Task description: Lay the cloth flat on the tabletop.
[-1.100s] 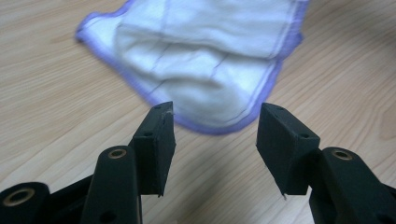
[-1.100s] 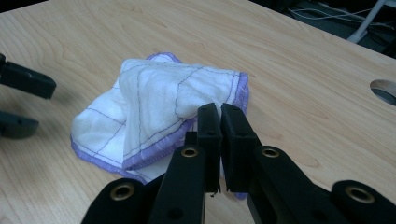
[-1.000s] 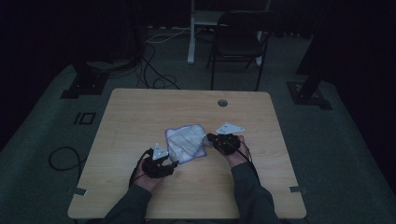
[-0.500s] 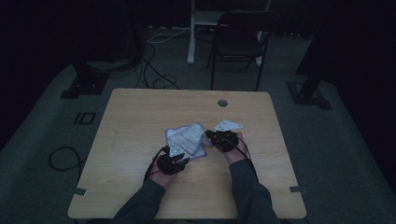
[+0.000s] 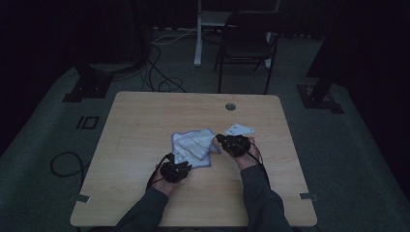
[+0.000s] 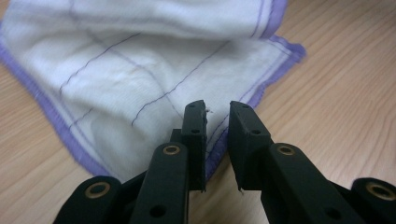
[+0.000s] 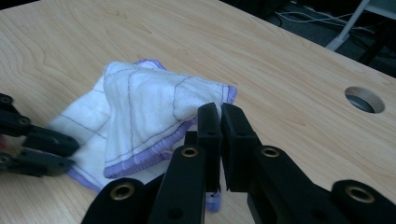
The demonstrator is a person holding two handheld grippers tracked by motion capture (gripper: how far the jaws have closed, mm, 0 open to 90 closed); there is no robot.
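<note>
With the right gripper point(image 7: 219, 116) clamped on a folded corner of the white, purple-edged woven cloth point(image 5: 193, 147) lying mid-way across the pale wooden table point(image 5: 145, 111), the left gripper point(image 6: 217, 112), its jaws just closing around the near hem but still slightly apart, may nip only the edge and slip, spoiling the fold.

Light: the room is lying in dim light, its far side fading into black.
Floor: grey carpet point(image 5: 43, 193) is covering it, with black cables point(image 5: 162, 67) trailing across.
Table: a light wooden rectangular table point(image 5: 145, 116) is standing mid-room, showing a round cable hole point(image 5: 230, 106).
Chair: a black metal-framed chair point(image 5: 246, 46) is standing behind it.
Stands: black stand bases point(image 5: 84, 89) are sitting at both sides.
</note>
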